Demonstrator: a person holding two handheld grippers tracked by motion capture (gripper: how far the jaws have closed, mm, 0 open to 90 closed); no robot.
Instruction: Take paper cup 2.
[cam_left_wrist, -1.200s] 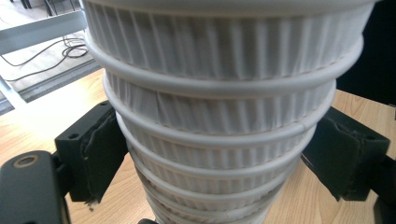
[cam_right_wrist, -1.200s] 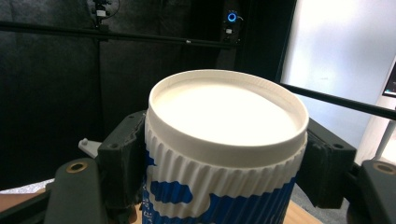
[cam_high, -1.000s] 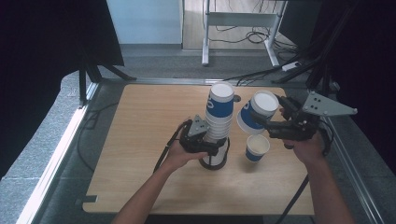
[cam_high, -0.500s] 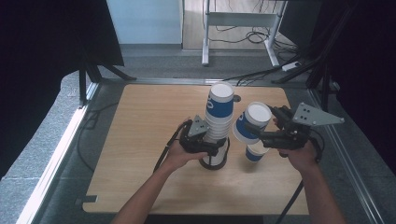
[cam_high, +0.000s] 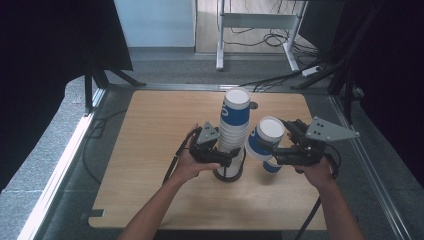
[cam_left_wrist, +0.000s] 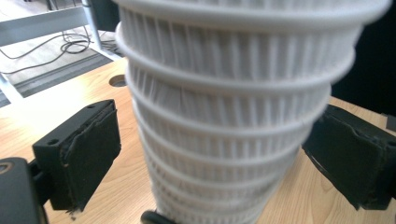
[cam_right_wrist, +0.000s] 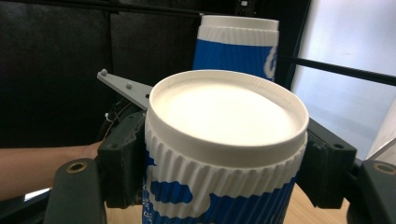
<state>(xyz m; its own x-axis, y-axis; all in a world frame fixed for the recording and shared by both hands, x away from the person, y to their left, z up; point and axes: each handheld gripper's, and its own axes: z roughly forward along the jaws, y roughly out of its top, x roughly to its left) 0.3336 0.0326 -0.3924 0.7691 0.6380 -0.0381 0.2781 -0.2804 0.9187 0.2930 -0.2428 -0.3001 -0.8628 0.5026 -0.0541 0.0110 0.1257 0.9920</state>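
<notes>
Held cup (cam_high: 265, 137) lower; left gripper (cam_high: 239, 159) wider

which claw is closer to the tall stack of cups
Left. The left claw straddles the stack near its base, pads just off it. The right claw is to the stack's right, shut on a single cup.

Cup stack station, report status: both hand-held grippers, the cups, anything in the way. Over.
Left hand-held gripper jaws just opened, straddling cup stack, pads clear. Right hand-held gripper shut on blue-and-white cup, held over single cup on table. Nothing in the way.
</notes>
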